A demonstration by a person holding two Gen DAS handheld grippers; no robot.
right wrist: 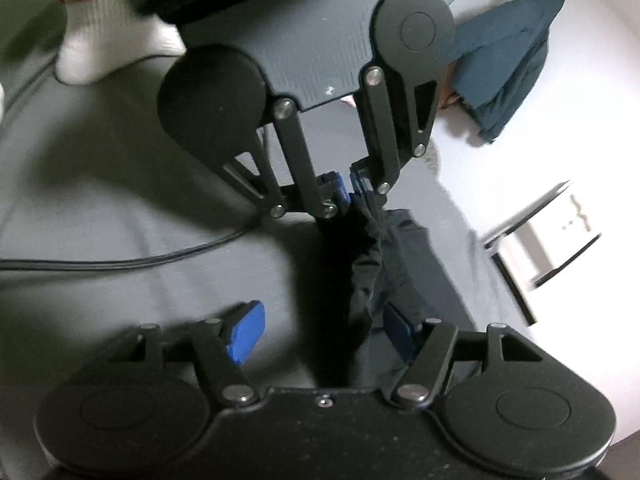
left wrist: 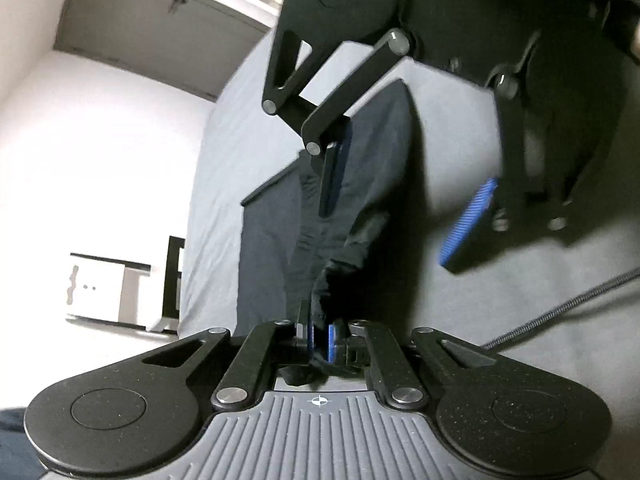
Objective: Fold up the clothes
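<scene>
L tool pinches dark garment edge to lift for fold; R tool spread, cloth w/in but unpinched.

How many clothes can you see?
2. A dark garment lies on the grey sheet, pinched by the left gripper, with the open right gripper over it. A teal garment lies on the white floor. More may be hidden.
</scene>
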